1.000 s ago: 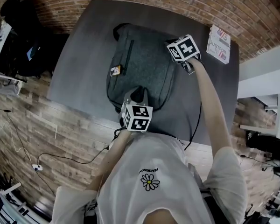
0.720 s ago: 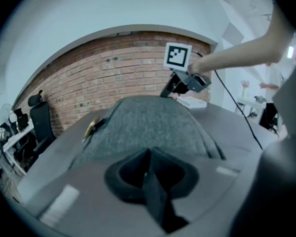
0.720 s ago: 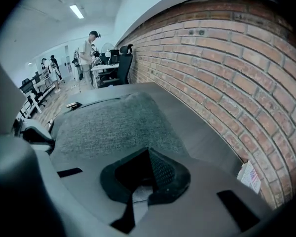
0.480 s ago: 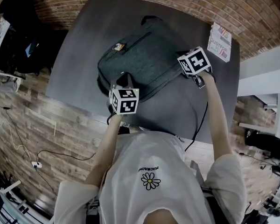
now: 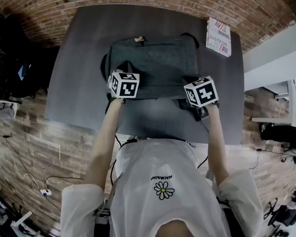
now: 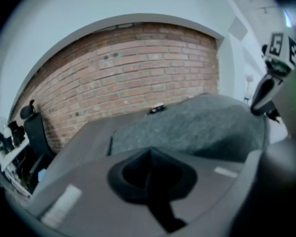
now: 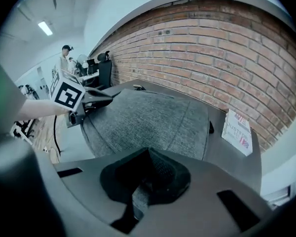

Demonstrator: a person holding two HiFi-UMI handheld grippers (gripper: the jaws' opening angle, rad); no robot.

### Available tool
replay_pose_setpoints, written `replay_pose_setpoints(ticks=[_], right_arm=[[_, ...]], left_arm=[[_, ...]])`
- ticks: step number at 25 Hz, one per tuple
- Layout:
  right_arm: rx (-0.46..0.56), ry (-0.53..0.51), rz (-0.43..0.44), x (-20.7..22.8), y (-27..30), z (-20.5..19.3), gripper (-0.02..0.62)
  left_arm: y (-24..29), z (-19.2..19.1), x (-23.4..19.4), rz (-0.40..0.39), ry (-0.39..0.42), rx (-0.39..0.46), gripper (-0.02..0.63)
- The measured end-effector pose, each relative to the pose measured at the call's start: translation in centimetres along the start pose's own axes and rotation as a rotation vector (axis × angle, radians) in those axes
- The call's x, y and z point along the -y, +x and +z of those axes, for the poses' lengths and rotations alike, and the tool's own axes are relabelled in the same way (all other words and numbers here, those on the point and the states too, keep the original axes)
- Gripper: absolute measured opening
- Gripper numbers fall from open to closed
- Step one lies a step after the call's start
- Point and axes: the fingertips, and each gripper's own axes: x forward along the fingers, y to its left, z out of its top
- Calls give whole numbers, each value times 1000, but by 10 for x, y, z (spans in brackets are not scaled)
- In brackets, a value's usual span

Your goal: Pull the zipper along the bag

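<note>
Bag (image 5: 158,63) lies flat in the middle of the bench (image 5: 84,48), long side toward the person; the step looks like squaring it up, zipper not yet taken. Left claw (image 6: 149,157) is pressed together at the near-left corner, nothing seen between its pads; right claw (image 7: 147,169) pinches grey bag fabric at the near-right edge. Next, likely: one claw anchors, the other finds the zipper pull, not discernible here.

From above I see the grey bag (image 5: 155,63) lying crosswise on the dark table (image 5: 81,90), my left gripper (image 5: 122,69) and right gripper (image 5: 191,82) at its near corners, a white printed box (image 5: 218,36) just beyond its far right corner.
</note>
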Motion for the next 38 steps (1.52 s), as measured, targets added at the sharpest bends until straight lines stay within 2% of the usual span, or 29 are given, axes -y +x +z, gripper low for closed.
replay_pose_setpoints(ticks=[2, 5, 7, 10, 13, 15, 17, 20, 23, 27, 34, 38], right_arm=[[19, 62, 2, -3, -2, -3, 0], [42, 108, 2, -1, -2, -5, 0], [42, 116, 4, 1, -3, -6, 0], [51, 119, 4, 4, -5, -5, 0], [54, 119, -2, 2, -4, -5, 0], [54, 117, -1, 2, -3, -5, 0], [58, 116, 1, 4, -3, -5, 0], [68, 129, 6, 5, -4, -5, 0], [81, 145, 11, 6, -5, -6, 0], [95, 147, 20, 7, -5, -7, 0], [119, 157, 49, 4, -4, -6, 0], [129, 158, 64, 4, -4, -4, 0]], left_arm=[[10, 7, 0, -6, 28, 0, 6], [14, 16, -1, -20, 8, 16, 6], [0, 30, -7, 12, -21, 100, 8], [-48, 55, -18, 74, -92, 274, 9], [-106, 48, 3, -2, -179, 409, 47], [-131, 22, 29, -66, -223, 440, 52], [-140, -6, 61, -110, -184, 414, 52], [-135, -39, 100, -176, -128, 317, 61], [-124, -64, 130, -262, -150, 212, 136], [-105, -90, 162, -360, -214, 78, 144], [-68, -96, 179, -366, -331, -6, 144], [-60, -90, 184, -359, -372, -18, 144]])
